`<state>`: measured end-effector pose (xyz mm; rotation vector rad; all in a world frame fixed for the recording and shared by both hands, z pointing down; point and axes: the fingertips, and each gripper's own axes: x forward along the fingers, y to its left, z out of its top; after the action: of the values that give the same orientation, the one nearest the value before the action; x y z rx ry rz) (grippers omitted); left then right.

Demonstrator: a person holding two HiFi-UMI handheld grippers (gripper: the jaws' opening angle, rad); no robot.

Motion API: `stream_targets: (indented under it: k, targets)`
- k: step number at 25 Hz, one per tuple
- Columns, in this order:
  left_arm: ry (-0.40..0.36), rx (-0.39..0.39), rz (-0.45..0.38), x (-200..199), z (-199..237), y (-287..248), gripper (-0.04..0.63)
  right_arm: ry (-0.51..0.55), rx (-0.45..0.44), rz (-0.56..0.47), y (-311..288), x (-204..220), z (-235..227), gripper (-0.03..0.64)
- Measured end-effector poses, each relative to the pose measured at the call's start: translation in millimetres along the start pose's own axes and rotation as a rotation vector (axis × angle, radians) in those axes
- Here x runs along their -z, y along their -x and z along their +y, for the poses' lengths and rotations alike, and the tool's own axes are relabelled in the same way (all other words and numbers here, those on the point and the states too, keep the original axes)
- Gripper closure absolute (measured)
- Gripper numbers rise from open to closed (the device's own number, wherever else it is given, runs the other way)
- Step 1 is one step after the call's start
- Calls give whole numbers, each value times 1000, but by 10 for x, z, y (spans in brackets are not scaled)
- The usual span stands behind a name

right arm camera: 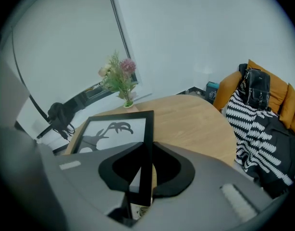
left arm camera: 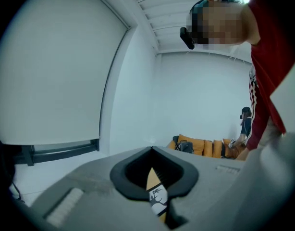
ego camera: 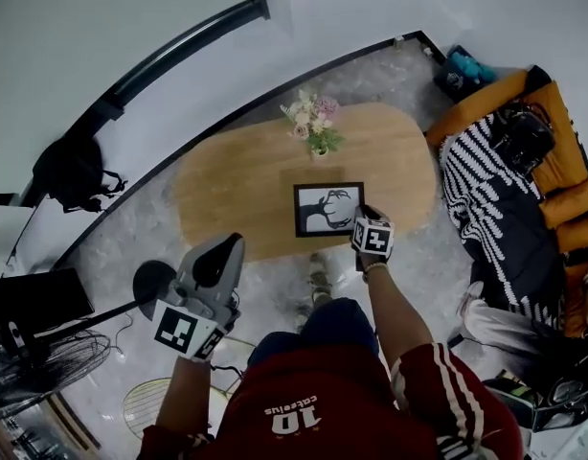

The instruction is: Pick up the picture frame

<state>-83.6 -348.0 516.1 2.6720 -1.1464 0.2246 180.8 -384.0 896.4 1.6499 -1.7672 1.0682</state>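
The right gripper [ego camera: 363, 220] is clamping its jaws on the right-hand edge of the black rectangular picture frame with the antlered silhouette print [ego camera: 328, 209]. In the right gripper view the thin black rim is sitting squarely between the two grey jaws, which are narrowed onto it and not fully together. An edge grip makes sense here: a flat frame offers nothing else to pinch. The frame is hanging over the oval light wooden table [ego camera: 227, 190], in front of the small vase of pink and white flowers [ego camera: 313, 127], and by my reading it is off the tabletop, its far side tipping away. The left gripper [ego camera: 222, 257] is staying out of it, well apart to the left, jaws drawn together on nothing. One claw looks enough for something this light.
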Motion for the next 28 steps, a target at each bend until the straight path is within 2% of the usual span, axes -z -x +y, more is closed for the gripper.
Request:
stream_targets:
  k: [6,16,20,28]
  targets:
    - [-14,-29,-25,-237,-141,272,592,5,-10,-31,543,-88,67,555]
    - [4,-91,-86,-335,-280,852,592,51,-72,-186,1708,-468,330,555]
    - [23,-98,-97,-360,-349,1069,592,40,-128,-256,2245,-602,544,555]
    - [-16,-63,-174,-592,-529,1472,592,69,-265,-431,3374,-788,1206,555]
